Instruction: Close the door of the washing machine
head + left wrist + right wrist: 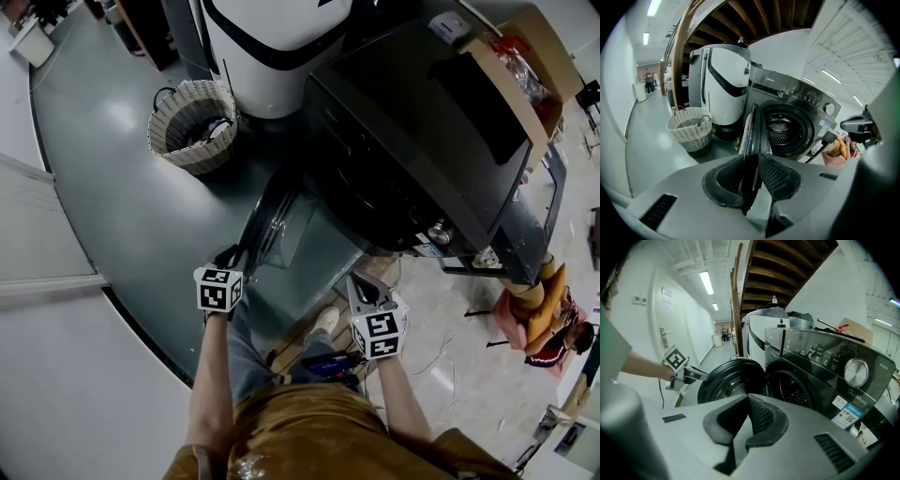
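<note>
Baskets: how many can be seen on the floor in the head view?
1. The basket stands on the floor, just left of the white machine. Another could be hidden behind it.

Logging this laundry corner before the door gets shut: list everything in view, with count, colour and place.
washing machine: one, dark grey, centre right
door: one, dark, swung open at the machine's front
tall appliance: one, white with a black band, beside the washing machine
basket: one, pale woven, on the floor by the tall appliance
cardboard box: one, brown, past the machine's top
left claw: one, grey, closed on the door's rim
right claw: one, grey, shut and empty, facing the drum
</note>
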`<state>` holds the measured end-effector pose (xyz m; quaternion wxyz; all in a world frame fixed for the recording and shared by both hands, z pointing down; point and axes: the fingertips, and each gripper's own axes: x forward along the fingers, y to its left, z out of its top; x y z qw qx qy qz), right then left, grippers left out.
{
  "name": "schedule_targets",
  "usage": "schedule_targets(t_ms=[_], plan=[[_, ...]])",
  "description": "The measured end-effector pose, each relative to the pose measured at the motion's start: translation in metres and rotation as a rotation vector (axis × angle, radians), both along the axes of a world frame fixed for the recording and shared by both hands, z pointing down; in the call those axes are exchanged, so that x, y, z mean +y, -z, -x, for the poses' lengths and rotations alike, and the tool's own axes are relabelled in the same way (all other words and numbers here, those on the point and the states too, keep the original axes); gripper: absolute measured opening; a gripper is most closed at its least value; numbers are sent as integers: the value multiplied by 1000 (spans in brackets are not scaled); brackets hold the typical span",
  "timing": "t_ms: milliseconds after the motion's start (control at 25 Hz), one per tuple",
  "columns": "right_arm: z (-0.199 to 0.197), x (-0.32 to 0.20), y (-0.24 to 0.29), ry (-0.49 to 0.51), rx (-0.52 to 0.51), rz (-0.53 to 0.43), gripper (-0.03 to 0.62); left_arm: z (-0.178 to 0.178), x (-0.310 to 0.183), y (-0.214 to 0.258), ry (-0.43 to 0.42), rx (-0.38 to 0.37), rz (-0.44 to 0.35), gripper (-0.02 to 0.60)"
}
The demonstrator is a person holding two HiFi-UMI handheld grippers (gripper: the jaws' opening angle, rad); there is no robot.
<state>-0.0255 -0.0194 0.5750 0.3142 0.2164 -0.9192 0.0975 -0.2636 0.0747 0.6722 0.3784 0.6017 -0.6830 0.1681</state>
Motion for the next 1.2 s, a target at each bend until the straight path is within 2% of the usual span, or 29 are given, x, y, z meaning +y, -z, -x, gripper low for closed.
schedule_targets(t_ms=[520,880,1200], plan=[[-28,0,4,-41,-6,-6,12,-27,-4,1,-26,14,6,110],[-39,-5,6,-56,-12,-13,13,-51,-9,0,-72,37,17,107],[-53,-7,2,-93,-36,16,12,-76,-17,-1,-84,67,28,107]])
